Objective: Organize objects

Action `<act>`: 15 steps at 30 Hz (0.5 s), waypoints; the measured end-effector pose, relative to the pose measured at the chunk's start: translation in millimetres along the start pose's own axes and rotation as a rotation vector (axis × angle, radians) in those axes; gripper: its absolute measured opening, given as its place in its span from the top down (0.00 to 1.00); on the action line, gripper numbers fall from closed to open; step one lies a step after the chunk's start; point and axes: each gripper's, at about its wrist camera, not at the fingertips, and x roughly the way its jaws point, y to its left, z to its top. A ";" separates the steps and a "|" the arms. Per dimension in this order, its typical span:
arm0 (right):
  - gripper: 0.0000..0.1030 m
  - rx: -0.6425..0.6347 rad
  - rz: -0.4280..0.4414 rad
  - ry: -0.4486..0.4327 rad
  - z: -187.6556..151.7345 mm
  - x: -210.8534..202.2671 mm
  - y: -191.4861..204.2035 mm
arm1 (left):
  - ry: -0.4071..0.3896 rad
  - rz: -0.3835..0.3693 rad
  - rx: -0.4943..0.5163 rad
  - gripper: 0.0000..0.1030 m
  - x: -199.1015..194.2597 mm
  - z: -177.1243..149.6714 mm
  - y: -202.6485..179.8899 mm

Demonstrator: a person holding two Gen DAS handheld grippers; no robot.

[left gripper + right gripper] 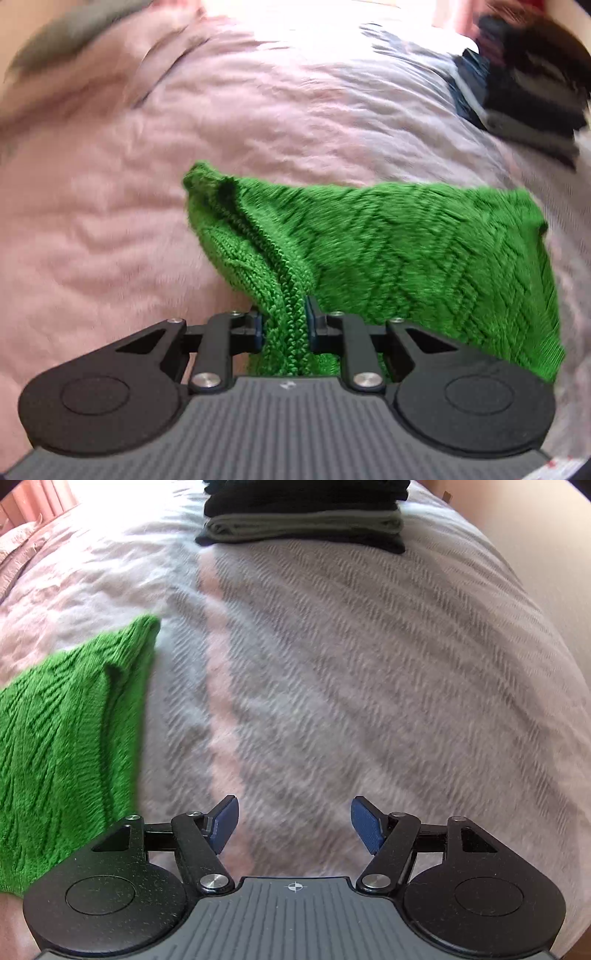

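The left gripper [284,326] is clenched on a bunched fold of a bright green cable-knit garment [388,254], the knit squeezed between its two blue pads; the rest of the green knit spreads out to the right of the grip over a pale pink, crinkled bedspread [110,221]. The right gripper [294,821] hangs with its blue-padded fingers [225,821] spread wide and nothing between them, above a bare part of the same bedspread. In the right wrist view the green knit lies at the left edge, well apart from the right gripper's fingers. At the far end of the bed sits a stack of folded dark clothes [303,520], black layers with a grey one between them; the left wrist view is blurred, and the stack appears there as a dark smear at the upper right
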 end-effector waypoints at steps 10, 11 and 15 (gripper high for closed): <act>0.37 0.052 -0.094 -0.016 35.6 2.0 -111.8 | -0.068 -0.181 0.260 0.87 -21.7 9.0 -186.2; 0.37 0.058 -0.092 -0.012 38.0 4.0 -117.3 | -0.028 -0.250 0.238 0.80 -10.4 5.1 -197.6; 0.37 0.072 -0.044 0.004 45.5 8.7 -126.6 | 0.080 -0.335 0.069 0.77 12.3 -6.9 -202.4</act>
